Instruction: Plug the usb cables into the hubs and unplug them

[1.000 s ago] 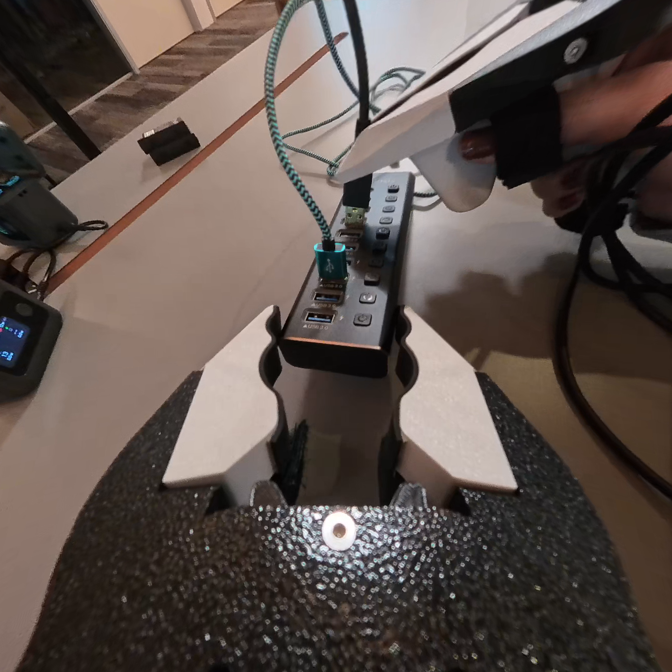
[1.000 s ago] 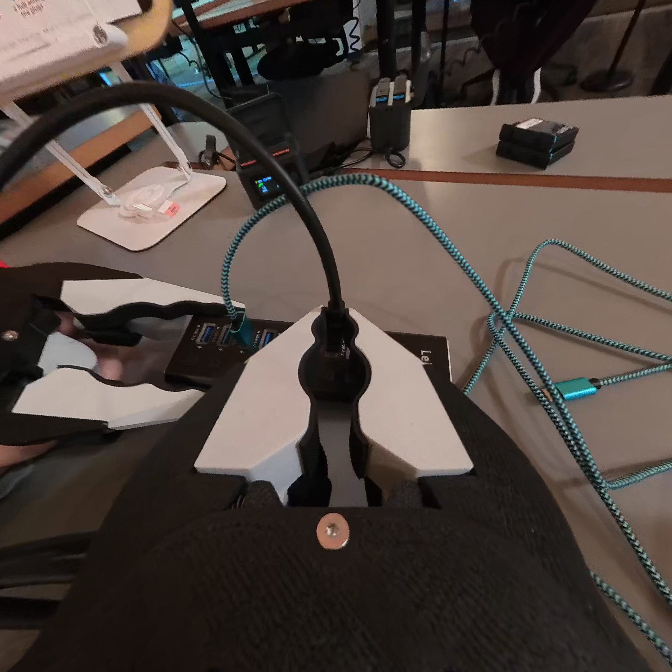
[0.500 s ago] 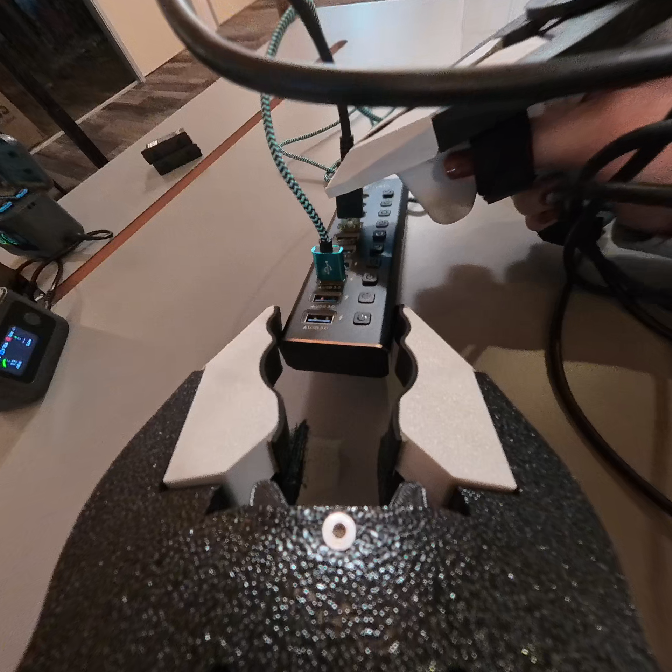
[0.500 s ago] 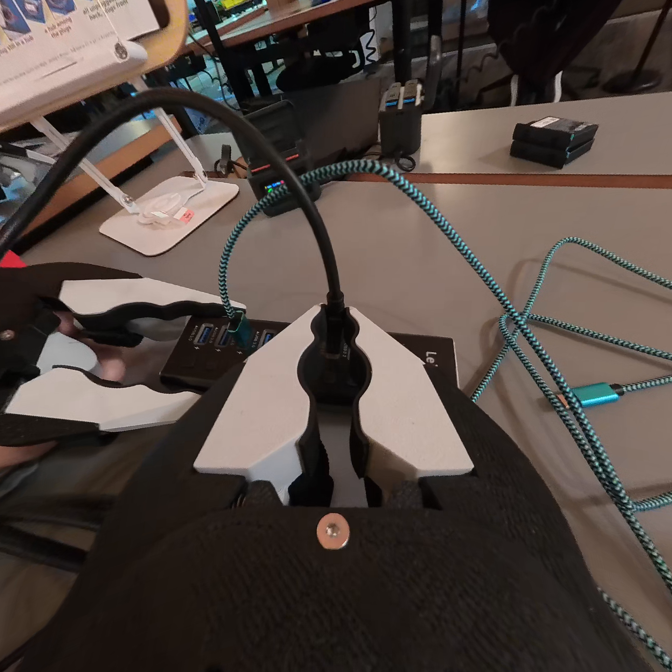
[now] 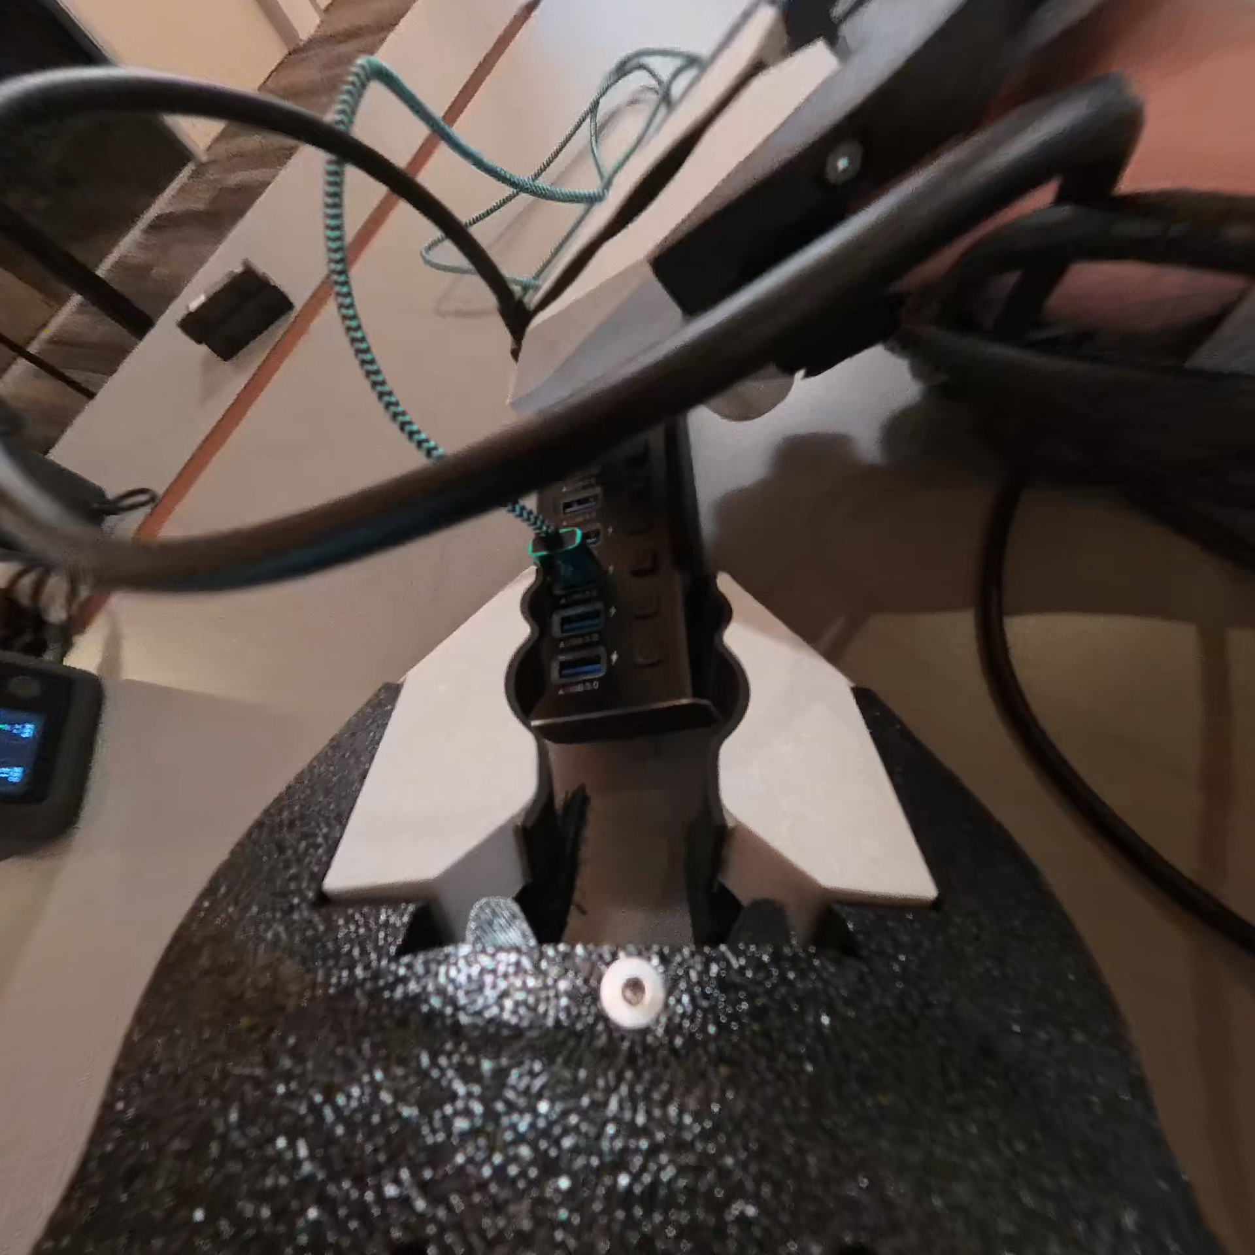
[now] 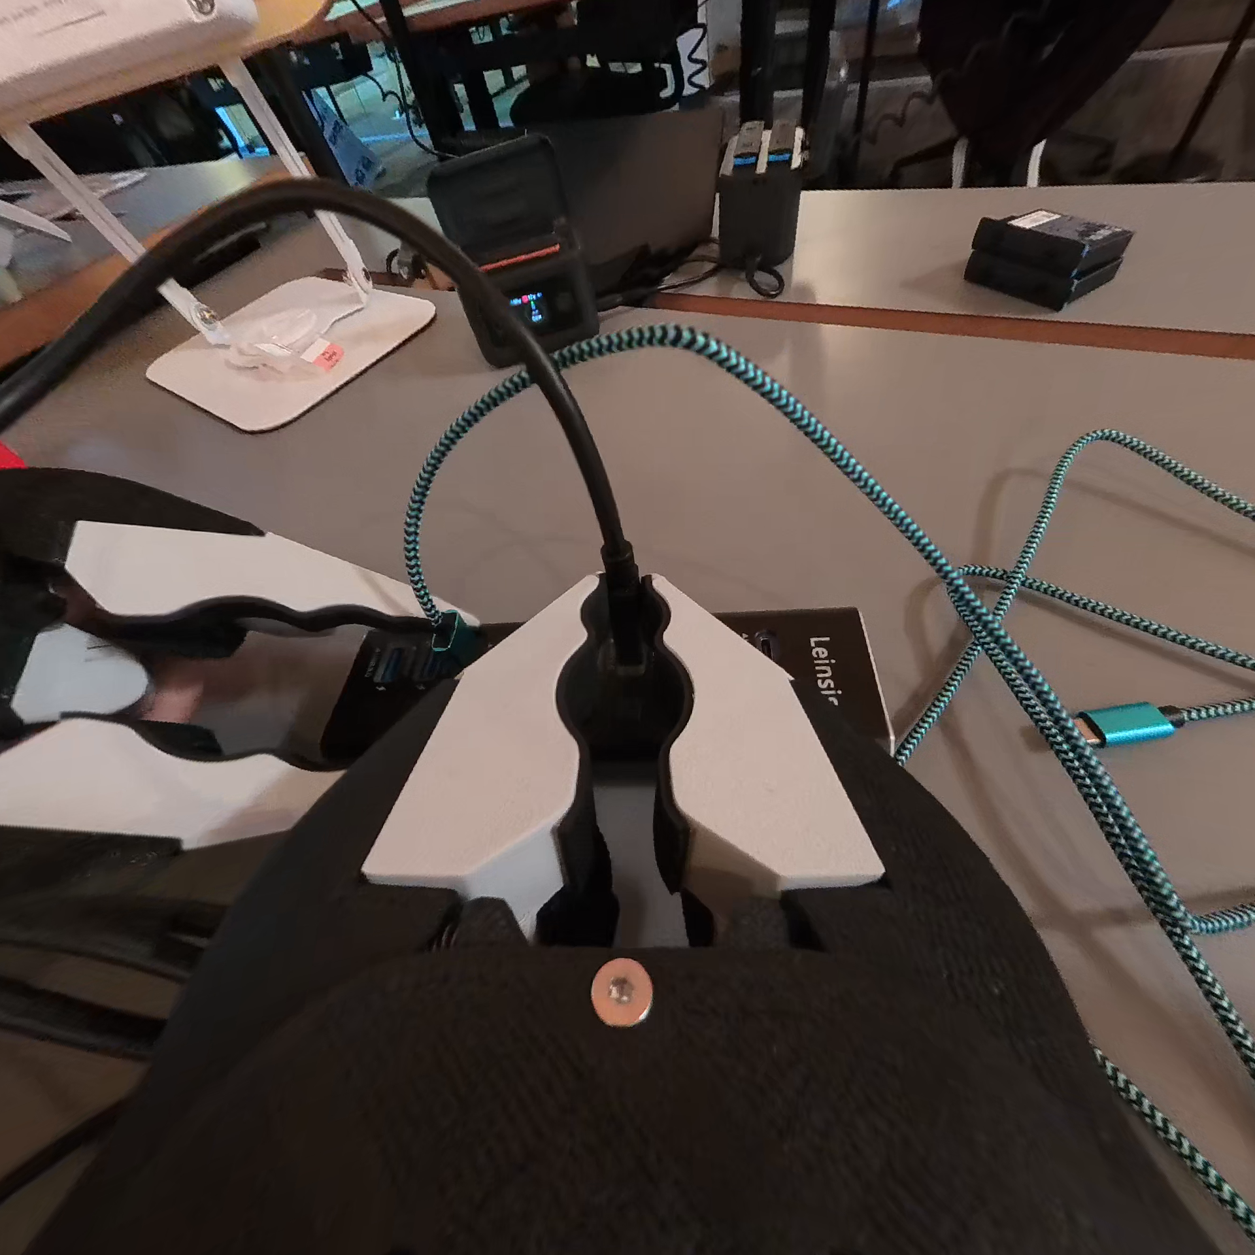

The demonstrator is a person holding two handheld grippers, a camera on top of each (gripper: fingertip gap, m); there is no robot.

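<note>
A black USB hub (image 5: 652, 720) lies on the grey table. My left gripper (image 5: 621, 591) is shut on its near end, with the hub deep between the white fingers. A teal braided cable's plug (image 5: 570, 564) stands in a port near that end. My right gripper (image 6: 621, 611) is shut on a black USB plug (image 6: 625, 652) above the hub (image 6: 842, 672); the plug's tip is hidden, so I cannot tell whether it sits in a port. Its black cable (image 6: 564, 407) arches up and left. It crosses the left wrist view (image 5: 475, 475) as a loop.
A loose teal plug (image 6: 1124, 723) and its braided cable (image 6: 1019, 611) lie on the right. A small device with a lit screen (image 6: 536, 305), a white stand base (image 6: 292, 353) and stacked black packs (image 6: 1046, 258) sit farther back. A thick black cable (image 5: 1019, 679) hangs right of the hub. Spacing between my two grippers at the tips: around 7 cm.
My left gripper has slid farther along the hub and tilted. The black cable's loop has swung down across the left wrist view. The right gripper still holds the black plug.
</note>
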